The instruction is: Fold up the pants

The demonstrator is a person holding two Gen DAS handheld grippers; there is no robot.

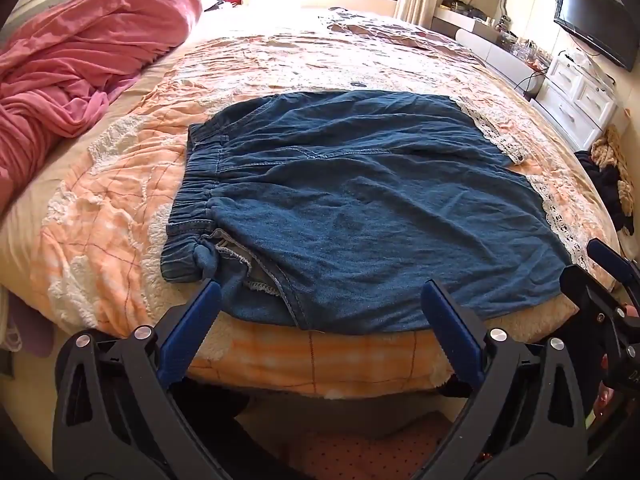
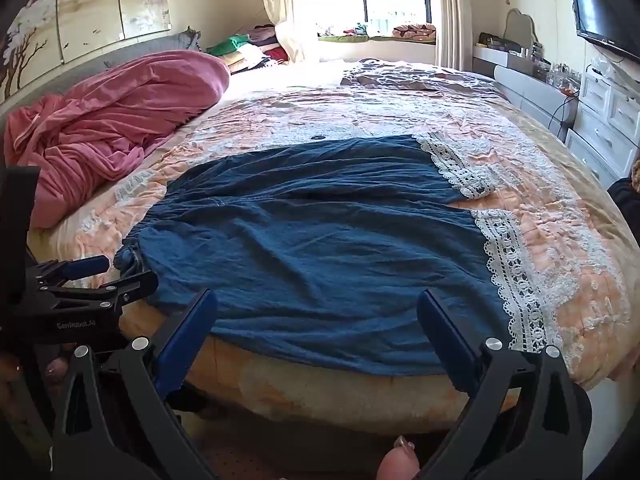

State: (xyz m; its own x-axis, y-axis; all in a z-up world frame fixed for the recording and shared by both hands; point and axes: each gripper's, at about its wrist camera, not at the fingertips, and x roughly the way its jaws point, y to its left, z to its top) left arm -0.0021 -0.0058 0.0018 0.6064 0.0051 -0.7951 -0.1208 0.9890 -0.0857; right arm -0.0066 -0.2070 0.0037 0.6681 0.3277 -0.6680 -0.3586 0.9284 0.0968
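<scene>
Blue pants (image 1: pixel 352 196) spread flat at 12 o'clock of left gripper (image 1: pixel 320 292) and right gripper (image 2: pixel 318 300), jaws of both wide apart, empty; on peach quilt (image 1: pixel 280 52), pink blanket (image 1: pixel 80 56) at 10 o'clock

The left tongs (image 1: pixel 320 292) and right tongs (image 2: pixel 318 300) are covering the near edge of the bed (image 1: pixel 320 360) in both wrist views, and their bodies are running off the lower frame edges. The pants (image 1: pixel 360 208) are hiding part of the quilt (image 1: pixel 100 216) beneath them. The television (image 1: pixel 596 20) is being cut by the fisheye rim. Items on the dresser (image 2: pixel 612 120) are appearing too small to identify. The window sill clutter (image 2: pixel 372 32) is washing out in glare.
</scene>
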